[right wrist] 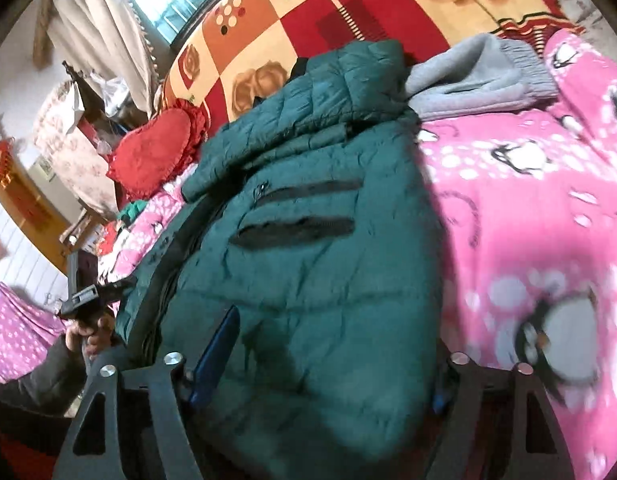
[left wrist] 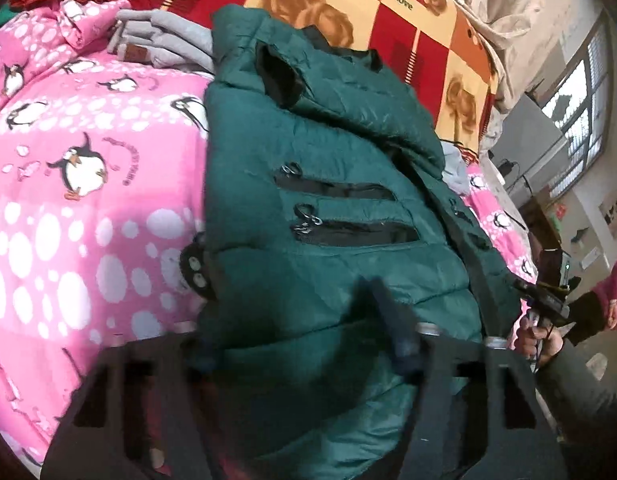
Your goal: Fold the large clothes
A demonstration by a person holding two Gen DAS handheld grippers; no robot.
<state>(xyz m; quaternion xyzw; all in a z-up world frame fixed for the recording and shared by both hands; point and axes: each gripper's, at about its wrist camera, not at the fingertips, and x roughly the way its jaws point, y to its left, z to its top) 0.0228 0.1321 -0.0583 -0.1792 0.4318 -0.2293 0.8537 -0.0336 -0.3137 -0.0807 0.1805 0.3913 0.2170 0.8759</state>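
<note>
The dark green quilted puffer jacket (left wrist: 328, 208) lies on the pink penguin-print bed quilt (left wrist: 80, 184), long axis toward twelve o'clock, its near hem between both spread tools, left tool (left wrist: 292, 344) and right tool (right wrist: 328, 364), neither clearly clamped.

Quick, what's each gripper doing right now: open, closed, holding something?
Left gripper: green jacket sits between its fingers; a firm grip cannot be told.
Right gripper: same jacket fills its gap; grip cannot be told.

A pink penguin quilt (left wrist: 88, 208) lies beside a red heart cushion (right wrist: 156, 156) and checked rose blanket (right wrist: 348, 8).
</note>
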